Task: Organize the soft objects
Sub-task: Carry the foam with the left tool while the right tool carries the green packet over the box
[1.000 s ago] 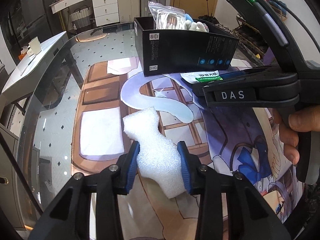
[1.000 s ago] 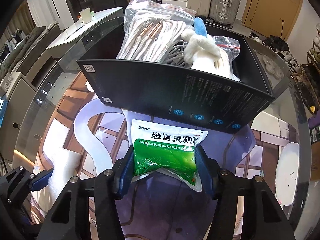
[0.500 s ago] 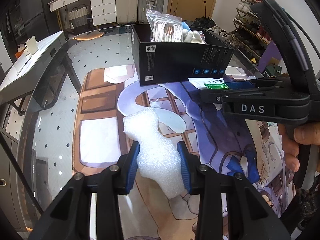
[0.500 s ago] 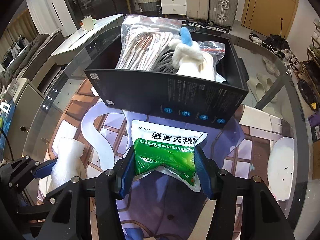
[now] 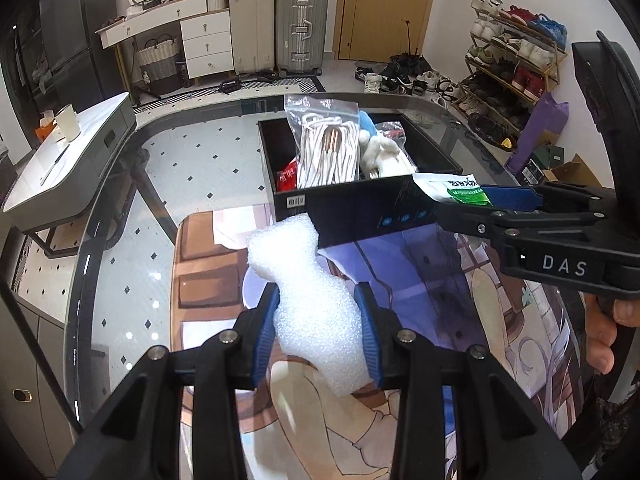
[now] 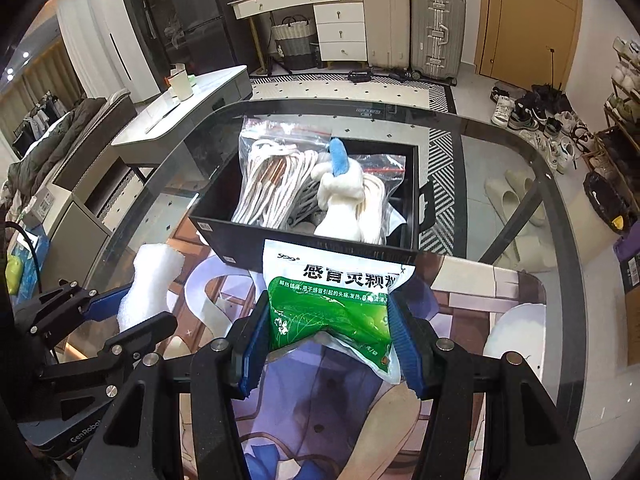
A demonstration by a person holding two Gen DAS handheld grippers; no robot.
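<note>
Nearest the cameras, above the printed mat (image 5: 208, 280) on the glass tabletop (image 6: 520, 184), a white foam piece (image 5: 316, 312) is clamped between the pads of the left tongs (image 5: 318, 332), and a green and white sachet (image 6: 336, 304) is pinched in the right tongs (image 6: 326, 344). Both loads are held clear of the tabletop, just short of the near wall of the black box (image 6: 304, 246). Inside the box a bagged white cord (image 6: 272, 188) and a plush toy (image 6: 344, 196) are packed. Bare glass is left around the box up to the tabletop's far edge.
</note>
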